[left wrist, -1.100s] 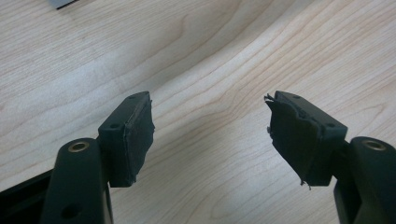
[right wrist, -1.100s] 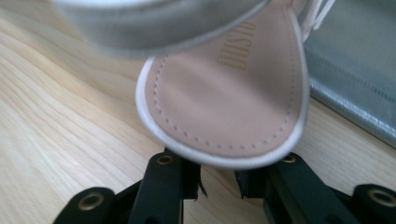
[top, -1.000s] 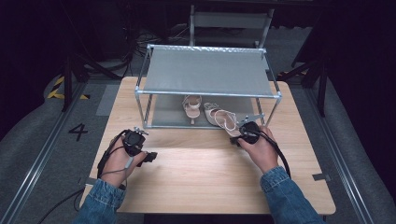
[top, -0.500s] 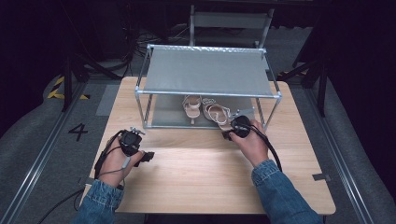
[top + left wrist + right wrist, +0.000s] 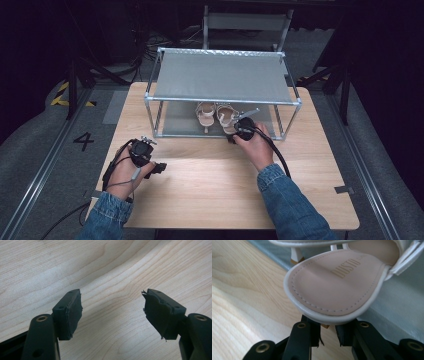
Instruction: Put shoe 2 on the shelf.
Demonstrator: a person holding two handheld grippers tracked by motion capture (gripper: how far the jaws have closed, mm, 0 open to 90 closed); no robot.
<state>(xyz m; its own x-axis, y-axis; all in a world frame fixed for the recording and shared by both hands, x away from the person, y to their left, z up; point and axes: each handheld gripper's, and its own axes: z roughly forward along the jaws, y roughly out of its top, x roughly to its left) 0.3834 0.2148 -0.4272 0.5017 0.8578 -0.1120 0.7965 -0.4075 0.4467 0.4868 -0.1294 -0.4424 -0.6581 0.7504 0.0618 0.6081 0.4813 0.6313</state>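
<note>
Two pale beige sandals lie side by side on the lower shelf (image 5: pixel 394 307) of a metal shoe rack (image 5: pixel 222 77). The left sandal (image 5: pixel 205 115) lies free. The right sandal (image 5: pixel 226 116) (image 5: pixel 334 282) points its heel end at me. Under that heel seat my right gripper (image 5: pixel 233 135) (image 5: pixel 328 328) is shut on the sandal's small heel, at the shelf's front edge. My left gripper (image 5: pixel 161 167) (image 5: pixel 112 312) rests low over the wooden table at the front left, open, with nothing between its jaws.
The rack stands at the back middle of the wooden table (image 5: pixel 210 185), its grey top shelf covering most of the lower one. A folding chair (image 5: pixel 245 22) stands behind the table. Cables trail from both grippers.
My right gripper has carried the right sandal leftwards and forward, from an angled spot at the rack's front to beside the other sandal on the lower shelf. The left gripper has hardly moved.
</note>
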